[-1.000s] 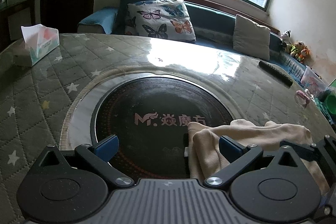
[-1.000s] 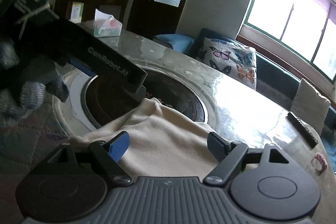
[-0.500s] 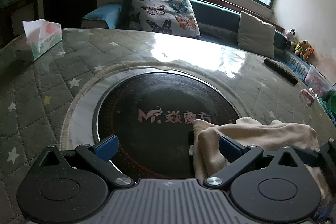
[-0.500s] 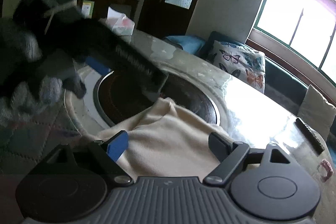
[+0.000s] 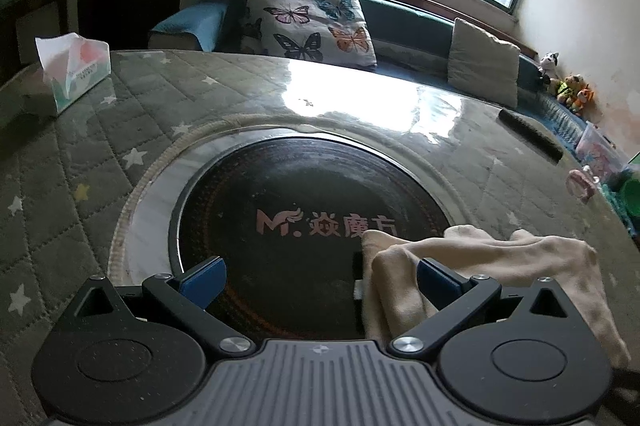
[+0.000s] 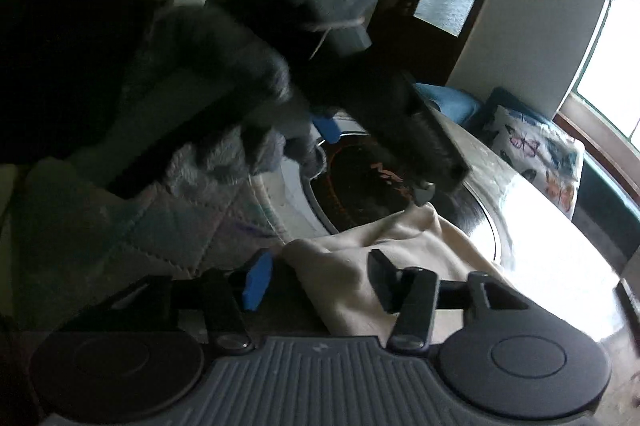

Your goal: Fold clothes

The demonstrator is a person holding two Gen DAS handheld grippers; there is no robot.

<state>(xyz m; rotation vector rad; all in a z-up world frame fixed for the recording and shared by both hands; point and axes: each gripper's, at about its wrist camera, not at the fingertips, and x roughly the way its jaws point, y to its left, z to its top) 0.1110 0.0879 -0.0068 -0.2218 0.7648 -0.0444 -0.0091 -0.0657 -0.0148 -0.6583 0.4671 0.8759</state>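
Left wrist view: I have my left gripper (image 5: 318,280) spread wide and holding nothing. The cream garment (image 5: 480,266) lies bunched at four o'clock, its edge against the right finger, over the dark round hotplate (image 5: 304,194) in the quilted table (image 5: 80,154). I judge this is so I can reach a fold edge.

Right wrist view: my right gripper (image 6: 316,280) is spread too and grips nothing, the garment (image 6: 384,246) lying between the fingers. At eleven o'clock the left gripper (image 6: 380,130) hangs above the cloth, blurred.
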